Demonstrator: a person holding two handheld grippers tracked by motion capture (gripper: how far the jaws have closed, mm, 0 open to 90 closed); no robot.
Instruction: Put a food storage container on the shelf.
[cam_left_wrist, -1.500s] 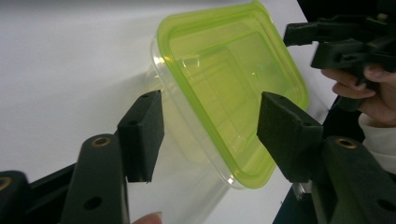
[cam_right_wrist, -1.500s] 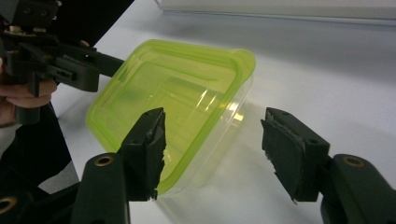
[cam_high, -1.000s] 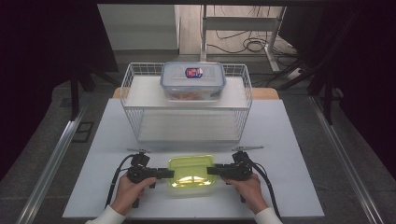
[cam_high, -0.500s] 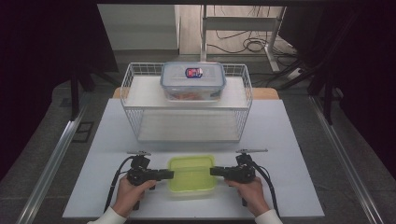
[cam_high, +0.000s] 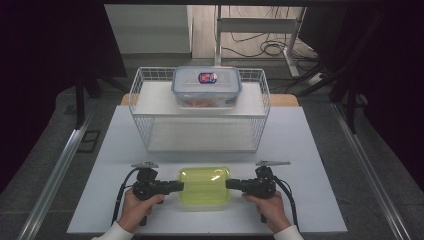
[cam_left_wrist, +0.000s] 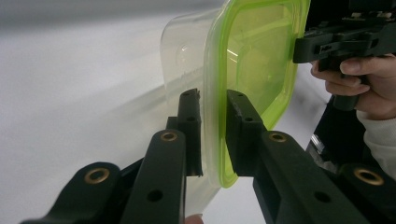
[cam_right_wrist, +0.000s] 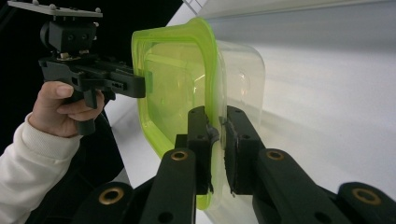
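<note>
High view: left gripper (cam_high: 176, 186) and right gripper (cam_high: 231, 184), jaws just closing, clamp opposite rims of the green-lidded container (cam_high: 204, 186) on the white table (cam_high: 310, 165); grip secured, lift pending.

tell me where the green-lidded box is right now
In the high view the green-lidded box sits at the table's near edge, between the left gripper and right gripper, in front of the wire rack.

A white rectangular counter (cam_high: 310, 150) stands on a grey floor (cam_high: 45, 165). Beyond it, dark cables (cam_high: 260, 47) lie on pale flooring beside grey metal desk legs (cam_high: 290, 45); the sides are dark.
</note>
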